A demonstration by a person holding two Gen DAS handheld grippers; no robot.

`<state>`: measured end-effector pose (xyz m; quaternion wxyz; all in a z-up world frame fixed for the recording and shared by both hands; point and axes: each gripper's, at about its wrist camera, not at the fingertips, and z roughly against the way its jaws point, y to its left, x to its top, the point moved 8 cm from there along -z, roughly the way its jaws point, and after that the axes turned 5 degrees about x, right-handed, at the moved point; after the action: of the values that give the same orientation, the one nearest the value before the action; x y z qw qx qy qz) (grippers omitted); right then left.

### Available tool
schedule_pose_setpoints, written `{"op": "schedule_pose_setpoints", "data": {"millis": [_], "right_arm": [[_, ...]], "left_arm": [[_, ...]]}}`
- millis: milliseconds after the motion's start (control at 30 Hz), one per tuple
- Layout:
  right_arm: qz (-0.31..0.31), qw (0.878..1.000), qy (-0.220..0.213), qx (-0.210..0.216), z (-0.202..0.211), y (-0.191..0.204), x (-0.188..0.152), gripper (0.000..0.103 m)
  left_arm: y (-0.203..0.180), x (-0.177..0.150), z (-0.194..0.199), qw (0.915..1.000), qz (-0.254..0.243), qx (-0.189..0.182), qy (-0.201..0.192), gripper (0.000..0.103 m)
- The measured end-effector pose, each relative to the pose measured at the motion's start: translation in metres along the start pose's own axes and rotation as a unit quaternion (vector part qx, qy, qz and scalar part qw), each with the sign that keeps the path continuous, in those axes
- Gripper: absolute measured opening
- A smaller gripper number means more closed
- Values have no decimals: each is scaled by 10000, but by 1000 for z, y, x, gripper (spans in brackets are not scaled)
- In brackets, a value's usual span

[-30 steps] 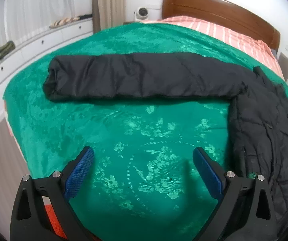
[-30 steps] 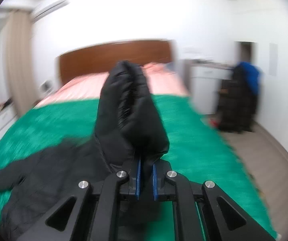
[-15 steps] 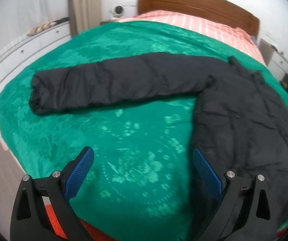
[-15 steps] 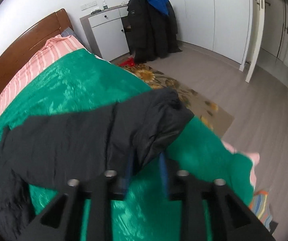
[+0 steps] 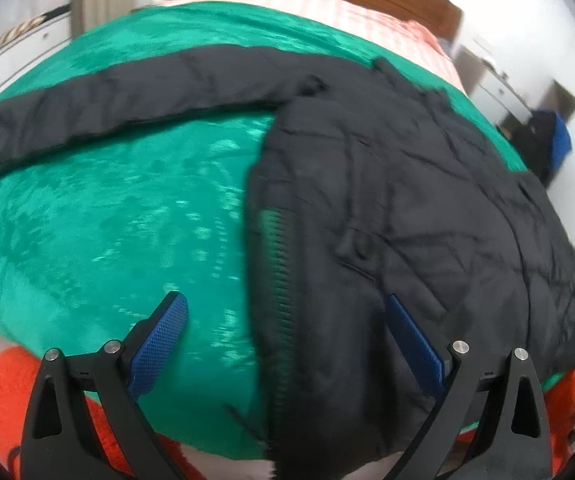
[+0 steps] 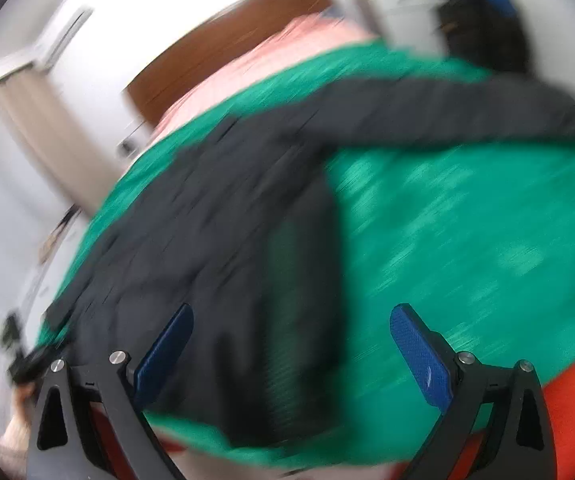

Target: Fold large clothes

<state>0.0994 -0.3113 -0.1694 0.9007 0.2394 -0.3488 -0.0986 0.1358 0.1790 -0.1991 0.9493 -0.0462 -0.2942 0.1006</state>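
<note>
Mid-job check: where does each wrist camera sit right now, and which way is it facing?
Left wrist: behind the open left gripper, facing the headboard across the black jacket and its outstretched sleeve; only gripper fingers show.
Right wrist: behind the open right gripper, blurred, facing the same jacket; a hand shows at lower left.
Shared: jacket, green bedspread, headboard.

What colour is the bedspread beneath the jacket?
Green, with a faint paler pattern; the bedspread under the black jacket shows best in the left wrist view.

No text, label, brand, number or sign can be read in either view; both pictures are motion-blurred.
</note>
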Motion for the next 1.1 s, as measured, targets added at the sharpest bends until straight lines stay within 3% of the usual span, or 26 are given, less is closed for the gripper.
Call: {"op": "schedule_pose_setpoints", "data": {"millis": [100, 267, 900, 1100], "right_arm": [[223, 9991, 373, 35, -23, 8, -19, 98], [7, 9978, 665, 26, -45, -4, -30, 98], [-38, 9967, 803, -62, -40, -5, -38, 98], [-404, 9966, 711, 31, -23, -17, -29, 98]], "left_arm": [[-8, -8, -10, 9995, -259, 70, 158, 99], [-7, -15, -16, 9989, -386, 205, 182, 102], [-10, -17, -25, 9979, -453, 379, 258, 103], [-14, -17, -30, 9972, -504, 465, 295, 103]]}}
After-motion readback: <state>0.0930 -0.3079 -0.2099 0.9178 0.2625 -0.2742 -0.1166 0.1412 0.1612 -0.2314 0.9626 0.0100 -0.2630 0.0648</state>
